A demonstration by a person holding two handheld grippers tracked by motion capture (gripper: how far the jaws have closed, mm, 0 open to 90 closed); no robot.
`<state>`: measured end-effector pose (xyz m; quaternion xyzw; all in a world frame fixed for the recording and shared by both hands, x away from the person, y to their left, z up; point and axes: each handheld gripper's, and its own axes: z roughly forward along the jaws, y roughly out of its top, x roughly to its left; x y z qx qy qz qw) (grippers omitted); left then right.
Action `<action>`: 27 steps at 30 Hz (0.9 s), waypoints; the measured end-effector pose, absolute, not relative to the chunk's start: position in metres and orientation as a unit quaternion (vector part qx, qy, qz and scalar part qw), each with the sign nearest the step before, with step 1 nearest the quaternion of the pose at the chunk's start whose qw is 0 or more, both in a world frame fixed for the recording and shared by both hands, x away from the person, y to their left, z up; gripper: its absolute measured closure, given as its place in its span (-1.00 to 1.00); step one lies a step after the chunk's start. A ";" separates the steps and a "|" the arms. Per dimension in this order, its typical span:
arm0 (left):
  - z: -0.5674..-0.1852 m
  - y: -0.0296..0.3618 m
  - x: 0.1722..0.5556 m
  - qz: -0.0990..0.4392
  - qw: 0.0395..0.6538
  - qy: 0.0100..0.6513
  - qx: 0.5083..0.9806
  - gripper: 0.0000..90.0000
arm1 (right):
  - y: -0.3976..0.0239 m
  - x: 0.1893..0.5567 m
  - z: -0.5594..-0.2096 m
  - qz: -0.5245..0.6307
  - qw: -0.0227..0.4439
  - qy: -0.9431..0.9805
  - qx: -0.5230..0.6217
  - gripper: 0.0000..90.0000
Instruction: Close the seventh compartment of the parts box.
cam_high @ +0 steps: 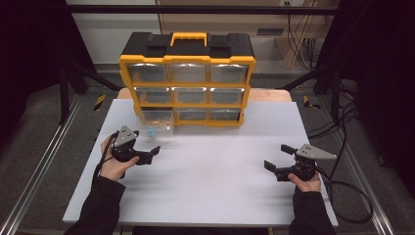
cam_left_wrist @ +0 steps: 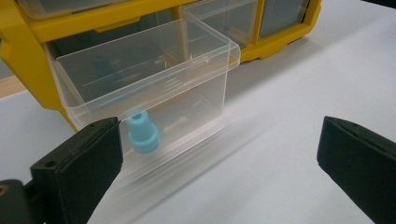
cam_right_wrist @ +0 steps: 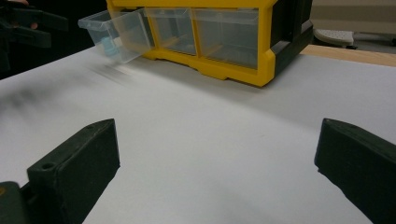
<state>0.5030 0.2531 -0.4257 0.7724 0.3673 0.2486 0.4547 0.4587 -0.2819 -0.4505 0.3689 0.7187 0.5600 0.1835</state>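
My left gripper [cam_high: 147,154], jaws wide open, sits just near of the pulled-out clear plastic drawer [cam_left_wrist: 140,79] holding a small light-blue rubber plug [cam_left_wrist: 141,131], upright. My right gripper [cam_high: 280,161], also open and empty, lies well off to the right.

Clear glossy plastic drawer [cam_left_wrist: 154,79] holding a smooth, matt pale-blue plug [cam_left_wrist: 141,132]; yellow-and-black hard plastic cabinet [cam_high: 188,63]; matt white table top [cam_high: 210,166].

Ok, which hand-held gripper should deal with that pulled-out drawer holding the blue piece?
Left. The left hand-held gripper is open right in front of the pulled-out drawer, with the blue piece near one jaw. The right hand-held gripper is open too, but sits far across the table.
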 end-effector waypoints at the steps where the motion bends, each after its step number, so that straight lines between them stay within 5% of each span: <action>1: -0.426 0.253 0.503 0.247 0.455 0.368 0.772 -0.99 | -0.282 0.459 -0.450 0.560 0.184 0.719 0.369 -0.99; 14: -0.431 0.253 0.508 0.244 0.450 0.374 0.774 -0.90 | -0.282 0.459 -0.451 0.559 0.183 0.719 0.370 -0.99; 27: -0.435 0.253 0.510 0.250 0.439 0.378 0.776 -0.57 | -0.282 0.459 -0.451 0.558 0.185 0.721 0.368 -0.99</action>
